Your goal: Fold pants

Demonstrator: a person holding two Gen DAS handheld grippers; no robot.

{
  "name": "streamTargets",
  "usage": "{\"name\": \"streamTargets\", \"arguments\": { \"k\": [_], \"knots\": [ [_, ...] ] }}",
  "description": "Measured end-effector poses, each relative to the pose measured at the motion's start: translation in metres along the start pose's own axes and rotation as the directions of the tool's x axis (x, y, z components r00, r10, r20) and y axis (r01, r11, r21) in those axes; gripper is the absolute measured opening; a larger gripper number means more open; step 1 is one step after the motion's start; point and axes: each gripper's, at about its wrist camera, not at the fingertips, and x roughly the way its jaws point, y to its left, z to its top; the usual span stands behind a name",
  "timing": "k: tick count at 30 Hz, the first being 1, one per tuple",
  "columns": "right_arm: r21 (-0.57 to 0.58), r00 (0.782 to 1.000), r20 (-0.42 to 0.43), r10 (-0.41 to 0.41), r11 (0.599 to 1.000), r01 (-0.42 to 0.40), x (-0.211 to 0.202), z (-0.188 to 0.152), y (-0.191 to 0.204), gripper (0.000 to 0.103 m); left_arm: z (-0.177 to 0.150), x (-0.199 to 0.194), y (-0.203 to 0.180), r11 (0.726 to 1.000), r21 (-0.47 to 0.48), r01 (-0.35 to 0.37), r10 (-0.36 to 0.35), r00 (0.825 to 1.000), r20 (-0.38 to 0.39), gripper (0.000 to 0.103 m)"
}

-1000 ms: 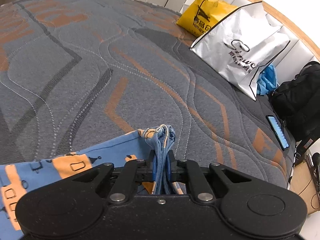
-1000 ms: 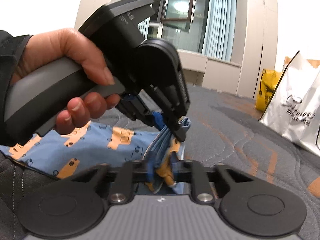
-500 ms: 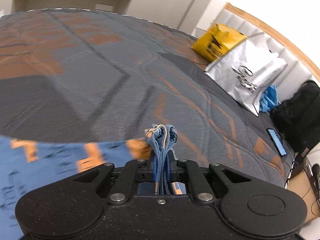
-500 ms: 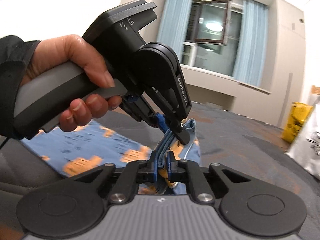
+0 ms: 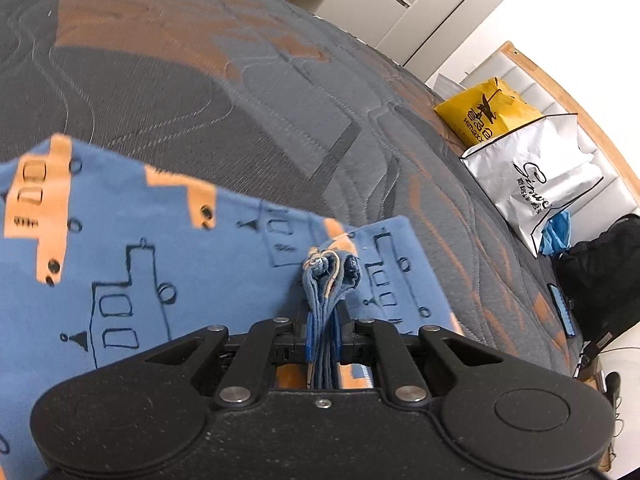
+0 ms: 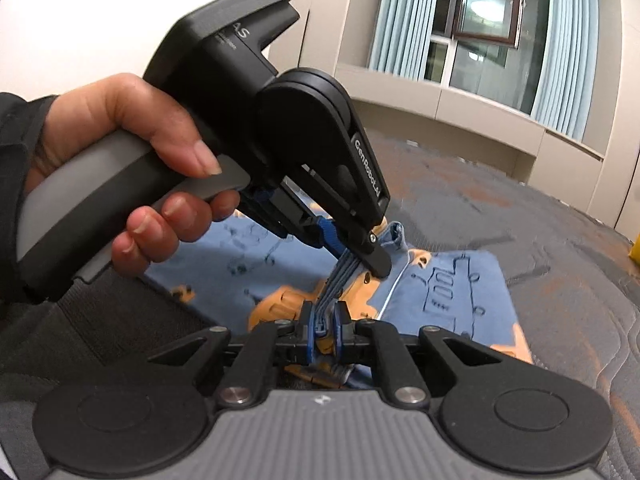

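Blue pants [image 5: 168, 264] with orange patches and black line drawings lie spread on the grey quilted bed [image 5: 248, 92]. My left gripper [image 5: 323, 332] is shut on a bunched stack of the pants' edges, which sticks up between its blue pads. In the right wrist view the pants [image 6: 444, 296] lie flat below, and my right gripper [image 6: 323, 330] is shut on the same bunched band. The left gripper [image 6: 360, 252], held by a person's hand [image 6: 160, 168], pinches the band just above and beyond the right one.
A yellow bag [image 5: 486, 114] and a white shopping bag [image 5: 536, 176] stand at the bed's far right by the headboard. A black backpack [image 5: 600, 276] and a phone [image 5: 562, 312] lie near the right edge. A window with curtains [image 6: 492, 28] faces the right camera.
Both grippers have carried the gathered band sideways over the bed. Far more of the blue pants now shows flat beneath the left gripper. Both grips have stayed shut.
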Motion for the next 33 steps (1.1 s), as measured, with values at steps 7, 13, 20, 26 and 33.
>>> {"name": "streamTargets", "arguments": {
  "k": [7, 13, 20, 26, 33],
  "knots": [
    [0.016, 1.000, -0.022, 0.017, 1.000, -0.017, 0.004, -0.001, -0.005, 0.011, -0.001, 0.004, 0.010, 0.999, -0.021, 0.044, -0.044, 0.999, 0.001, 0.011],
    [0.014, 1.000, -0.019, 0.017, 1.000, -0.016, 0.003, 0.000, -0.005, 0.011, -0.003, -0.002, 0.011, 0.999, -0.014, 0.038, -0.038, 0.999, 0.012, 0.010],
    [0.030, 0.999, 0.031, 0.040, 0.999, -0.041, -0.008, 0.011, 0.006, 0.011, 0.003, -0.039, 0.005, 0.999, 0.008, 0.035, -0.036, 0.998, 0.047, 0.009],
    [-0.012, 0.985, 0.092, 0.146, 0.989, -0.146, -0.014, 0.041, 0.039, 0.010, 0.008, -0.088, 0.037, 0.999, -0.028, -0.016, 0.017, 0.999, 0.033, 0.009],
    [-0.089, 0.969, 0.057, 0.239, 0.968, -0.233, 0.011, 0.057, 0.085, 0.010, 0.004, -0.108, 0.089, 0.993, -0.095, -0.071, 0.072, 0.997, 0.013, 0.009]
  ]
}}
